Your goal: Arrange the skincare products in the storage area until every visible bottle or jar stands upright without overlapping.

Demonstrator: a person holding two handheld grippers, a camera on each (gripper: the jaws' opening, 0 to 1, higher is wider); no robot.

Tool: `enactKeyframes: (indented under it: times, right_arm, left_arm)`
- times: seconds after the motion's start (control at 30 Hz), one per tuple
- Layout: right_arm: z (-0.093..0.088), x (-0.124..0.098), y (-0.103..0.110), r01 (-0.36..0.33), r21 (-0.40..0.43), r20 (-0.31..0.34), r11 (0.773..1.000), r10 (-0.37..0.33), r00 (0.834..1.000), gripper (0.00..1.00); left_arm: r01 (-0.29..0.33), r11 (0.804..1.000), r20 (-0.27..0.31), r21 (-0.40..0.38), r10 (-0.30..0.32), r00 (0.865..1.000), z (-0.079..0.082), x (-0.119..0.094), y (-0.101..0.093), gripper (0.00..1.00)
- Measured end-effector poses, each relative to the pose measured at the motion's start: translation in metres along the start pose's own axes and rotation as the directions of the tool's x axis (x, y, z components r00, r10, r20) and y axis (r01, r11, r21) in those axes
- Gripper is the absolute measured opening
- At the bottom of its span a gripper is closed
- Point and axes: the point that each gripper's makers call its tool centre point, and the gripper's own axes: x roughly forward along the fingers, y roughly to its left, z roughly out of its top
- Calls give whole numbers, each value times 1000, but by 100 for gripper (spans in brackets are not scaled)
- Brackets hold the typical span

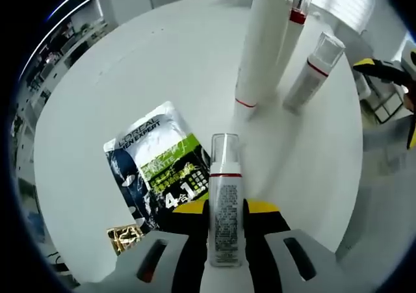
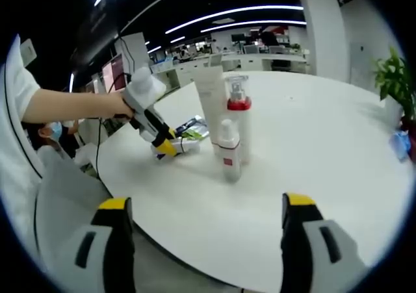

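White and round, the surface point(image 1: 130, 72) holds three bottles upright. My left claw point(image 1: 225, 215) squeezes a small bottle point(image 1: 225, 208) beside the packet point(image 1: 156, 166), ready to stand it up. My right claw point(image 2: 205, 231) waits wide open.

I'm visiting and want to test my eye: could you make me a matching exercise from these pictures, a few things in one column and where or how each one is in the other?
Things:
1. small bottle
2. sachet
3. tall white tube
4. right gripper

States:
A. lying flat on the white table
B. open, holding nothing
C. clamped between the left gripper's yellow-tipped jaws
D. standing upright beside two capped bottles

Pairs: 1-C, 2-A, 3-D, 4-B
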Motion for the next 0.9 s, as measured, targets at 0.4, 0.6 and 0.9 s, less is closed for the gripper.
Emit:
enactKeyframes:
  times: [0.4,0.6,0.9]
  right_arm:
    - [1,1,11,-28,-10,-3,1000,28,1000,94]
    - [4,2,16,-44,-12,3,999,44,999,93]
    - [14,1,24,-80,40,55,996,77,996,92]
  left_arm:
    - [61,990,106,-124,-48,993,-4,-20,-21,17]
    - [100,979,173,-177,-69,983,-4,-34,-35,17]
    - [123,966,247,-226,-65,967,-7,-55,-49,17]
